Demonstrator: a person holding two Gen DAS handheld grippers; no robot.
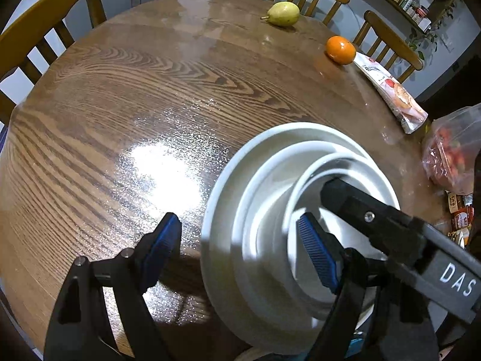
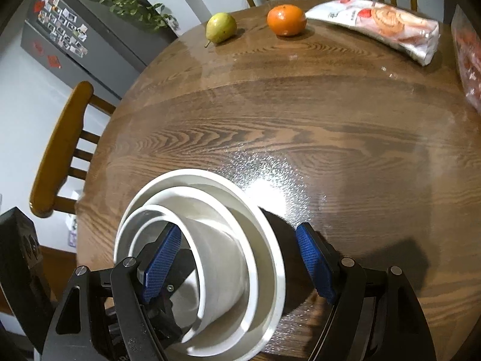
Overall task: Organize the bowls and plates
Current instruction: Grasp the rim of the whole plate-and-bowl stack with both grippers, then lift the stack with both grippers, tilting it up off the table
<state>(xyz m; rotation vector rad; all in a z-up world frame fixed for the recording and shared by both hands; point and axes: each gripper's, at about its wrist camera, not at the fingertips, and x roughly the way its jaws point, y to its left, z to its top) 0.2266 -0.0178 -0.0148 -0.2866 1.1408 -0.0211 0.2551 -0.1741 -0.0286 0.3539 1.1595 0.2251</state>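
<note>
A nested stack of white bowls is sitting on the near part of the round wooden counter, the smallest bowl innermost. The left gripper is hanging spread wide, straddling the stack's left rim, one blue pad outside over the wood and the other inside the bowls. The right gripper is likewise gaping across the opposite rim, pinching nothing. Across the counter, a pear and an orange are lying near a snack packet.
</note>
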